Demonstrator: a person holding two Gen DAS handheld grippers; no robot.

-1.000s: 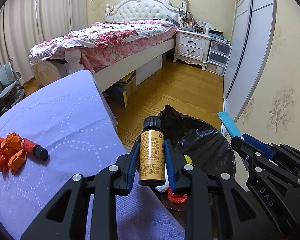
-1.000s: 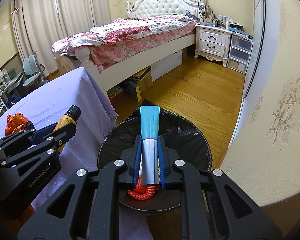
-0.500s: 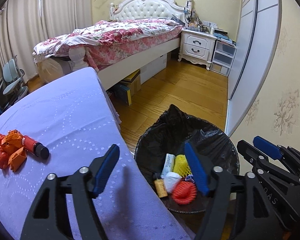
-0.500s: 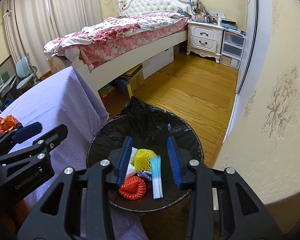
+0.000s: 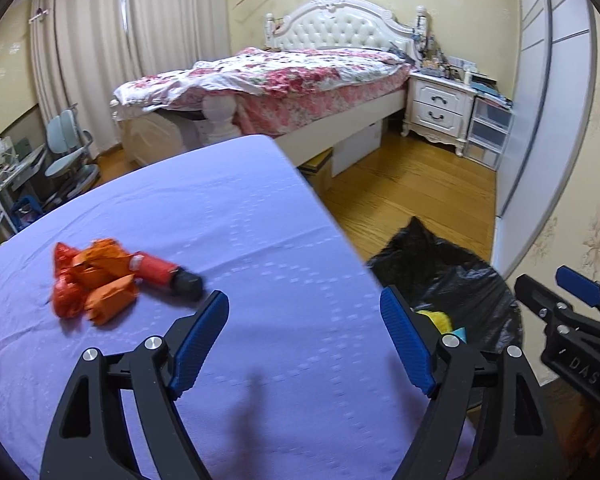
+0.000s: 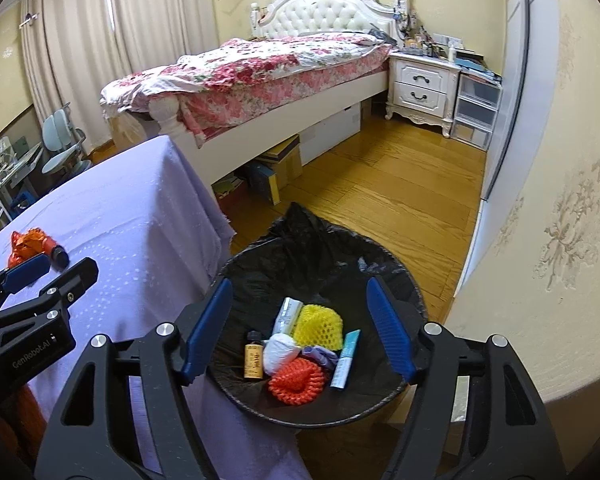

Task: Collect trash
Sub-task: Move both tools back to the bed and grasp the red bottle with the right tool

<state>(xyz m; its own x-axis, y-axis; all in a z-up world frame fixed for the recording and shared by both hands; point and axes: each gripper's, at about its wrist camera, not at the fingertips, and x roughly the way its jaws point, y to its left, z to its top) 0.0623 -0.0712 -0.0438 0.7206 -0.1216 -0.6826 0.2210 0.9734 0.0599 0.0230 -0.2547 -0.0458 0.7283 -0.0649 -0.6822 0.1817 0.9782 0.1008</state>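
A black-lined trash bin [image 6: 312, 252] stands on the floor beside the purple-clothed table [image 5: 228, 216]. In it lie a brown bottle [image 6: 253, 358], a blue-white tube [image 6: 345, 358], a yellow net [image 6: 318, 326], an orange net [image 6: 298, 380] and white paper. My right gripper [image 6: 300, 330] is open and empty above the bin. My left gripper [image 5: 304, 344] is open and empty over the table. An orange wrapper [image 5: 94, 282] and a red bottle with a black cap [image 5: 166, 274] lie on the table, ahead and left of the left gripper; they also show in the right wrist view [image 6: 30, 240].
A bed [image 5: 268, 80] with a floral cover stands behind the table. A white nightstand [image 5: 440, 110] and plastic drawers [image 5: 490, 132] stand at the back right. Boxes [image 6: 280, 164] sit under the bed. The wall and sliding wardrobe door [image 5: 540, 92] are close on the right.
Both grippers opened and dropped their loads, the brown bottle and the tube, into the bin. The left gripper then swung left from the bin to over the table.
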